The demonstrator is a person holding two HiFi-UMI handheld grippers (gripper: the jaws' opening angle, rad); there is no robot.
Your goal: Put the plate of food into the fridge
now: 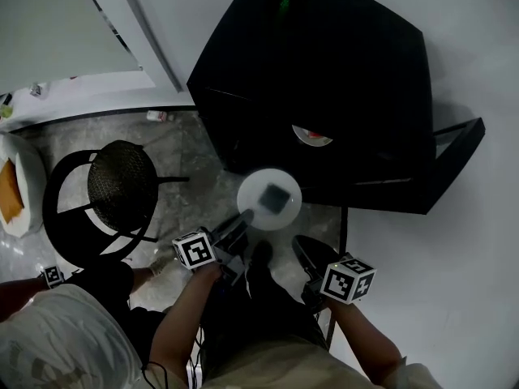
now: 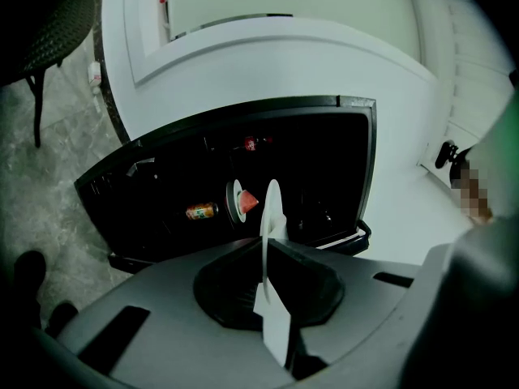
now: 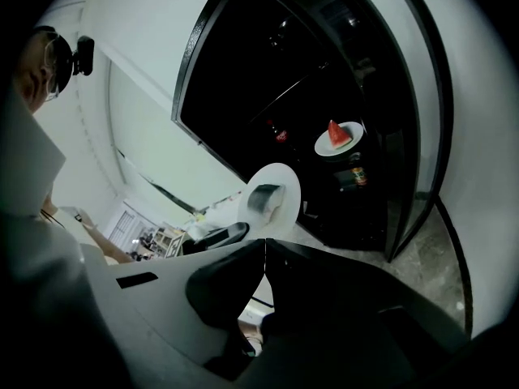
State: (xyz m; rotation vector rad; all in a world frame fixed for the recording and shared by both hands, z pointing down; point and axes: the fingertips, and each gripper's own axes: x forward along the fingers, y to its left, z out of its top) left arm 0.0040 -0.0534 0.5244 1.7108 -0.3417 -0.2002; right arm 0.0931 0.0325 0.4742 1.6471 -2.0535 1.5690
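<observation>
Two grippers, two plates, one open black fridge.

Left of the fridge (image 1: 324, 79), one black chair (image 1: 120, 183) stands on the grey marbled floor (image 1: 188, 156). Before the fridge's open front, the left gripper (image 1: 242, 219) is clenched on the rim of the plate of food (image 1: 269, 199), which is not yet inside. The right gripper (image 1: 302, 243) is clenched on nothing. A watermelon plate (image 2: 242, 201) sits inside the fridge. Only the gripper views show one can (image 2: 200, 211) beside it and one dark bottle (image 3: 278, 131). A white wall (image 1: 474, 51) rises behind the fridge.
</observation>
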